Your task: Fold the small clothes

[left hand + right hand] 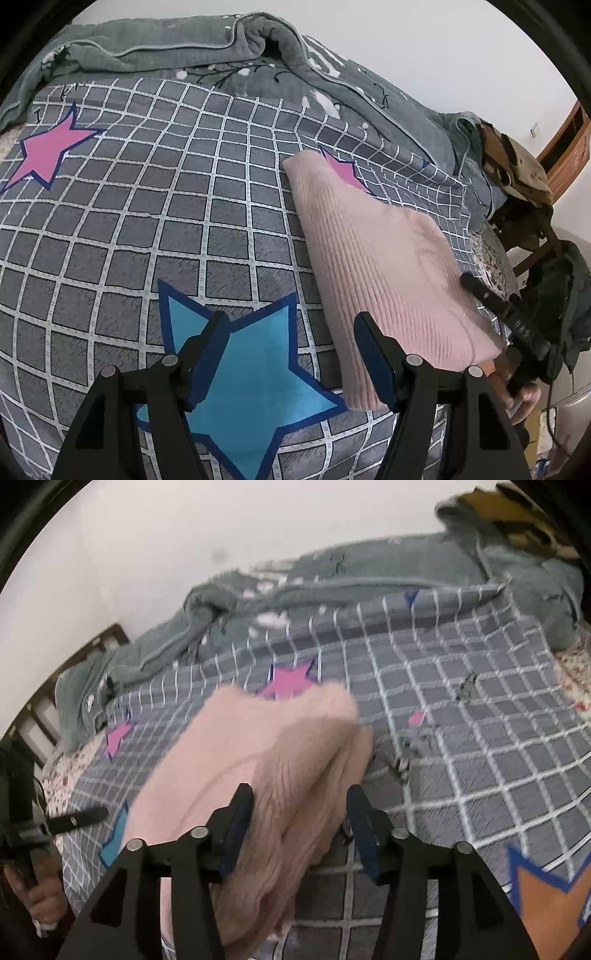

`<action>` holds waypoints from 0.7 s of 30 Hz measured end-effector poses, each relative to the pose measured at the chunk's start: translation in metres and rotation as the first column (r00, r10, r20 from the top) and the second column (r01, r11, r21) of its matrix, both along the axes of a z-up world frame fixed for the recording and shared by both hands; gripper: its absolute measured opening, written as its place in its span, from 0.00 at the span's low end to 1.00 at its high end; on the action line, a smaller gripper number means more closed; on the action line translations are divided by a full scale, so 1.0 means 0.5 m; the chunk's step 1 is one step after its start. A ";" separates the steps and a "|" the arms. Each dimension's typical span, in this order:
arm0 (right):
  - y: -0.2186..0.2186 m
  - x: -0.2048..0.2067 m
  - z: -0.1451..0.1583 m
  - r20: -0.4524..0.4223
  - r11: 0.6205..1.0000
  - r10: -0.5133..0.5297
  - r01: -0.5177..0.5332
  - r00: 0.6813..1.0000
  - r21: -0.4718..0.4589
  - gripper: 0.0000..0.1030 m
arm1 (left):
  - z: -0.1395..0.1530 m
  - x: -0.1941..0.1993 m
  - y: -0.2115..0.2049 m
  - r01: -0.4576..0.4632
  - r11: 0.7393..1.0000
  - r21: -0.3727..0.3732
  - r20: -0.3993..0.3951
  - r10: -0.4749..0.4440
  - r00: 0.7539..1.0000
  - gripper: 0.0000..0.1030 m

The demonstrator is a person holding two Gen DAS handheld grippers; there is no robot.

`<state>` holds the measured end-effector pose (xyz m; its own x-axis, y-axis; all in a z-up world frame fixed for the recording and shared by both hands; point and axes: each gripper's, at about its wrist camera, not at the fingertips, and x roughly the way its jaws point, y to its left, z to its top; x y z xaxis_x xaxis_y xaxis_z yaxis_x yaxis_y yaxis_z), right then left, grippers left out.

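A pink ribbed knit garment (380,266) lies folded into a long strip on the grey checked bedsheet (147,221). My left gripper (291,321) hangs open over a blue star print, just left of the garment's near end, with nothing between its fingers. A black finger of the right gripper (480,291) rests at the garment's right edge, with a hand below it. In the right wrist view the pink garment (258,775) bulges up between the jaws of my right gripper (299,794). The left pad touches the cloth and the right pad stands apart from it. This view is blurred.
A grey-green quilt (184,48) is bunched along the far side of the bed against a white wall. A chair piled with clothes (517,177) stands off the bed's right end. A wooden bed frame (74,672) shows at the left.
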<state>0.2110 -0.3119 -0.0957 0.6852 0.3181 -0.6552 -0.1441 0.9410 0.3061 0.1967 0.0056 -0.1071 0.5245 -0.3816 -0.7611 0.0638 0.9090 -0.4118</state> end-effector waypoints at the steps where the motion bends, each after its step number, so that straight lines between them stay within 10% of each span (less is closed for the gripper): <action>1: -0.001 0.004 0.005 0.006 1.000 -0.005 0.005 1.000 0.003 0.51 | -0.002 0.002 -0.001 0.000 1.000 -0.008 -0.006 0.000 1.000 0.66; 5: 0.021 0.039 -0.003 -0.009 1.000 0.012 -0.012 1.000 -0.010 0.46 | -0.004 0.004 -0.010 0.009 1.000 -0.004 -0.010 -0.009 1.000 0.66; 7: 0.045 0.066 -0.026 -0.048 0.998 0.016 -0.019 0.999 -0.066 0.15 | -0.003 0.004 -0.011 0.010 1.000 0.005 -0.009 -0.010 1.000 0.66; 9: 0.052 0.056 -0.016 0.004 0.995 0.016 -0.015 1.000 -0.099 0.13 | -0.001 0.003 -0.010 0.012 1.000 0.008 -0.007 -0.011 1.000 0.66; 12: 0.011 0.017 0.015 0.119 1.000 0.005 -0.006 0.993 0.007 0.13 | -0.001 0.002 -0.008 0.013 1.000 0.013 0.001 -0.013 1.000 0.66; 16: -0.014 0.055 -0.066 -0.048 1.000 -0.021 0.021 0.999 0.010 0.22 | 0.001 -0.001 -0.016 0.025 1.000 -0.012 -0.004 -0.025 1.000 0.66; 21: -0.045 0.004 -0.034 -0.015 0.996 -0.085 0.085 0.996 0.018 0.44 | 0.019 -0.020 -0.047 0.070 0.998 0.007 0.036 -0.070 0.997 0.66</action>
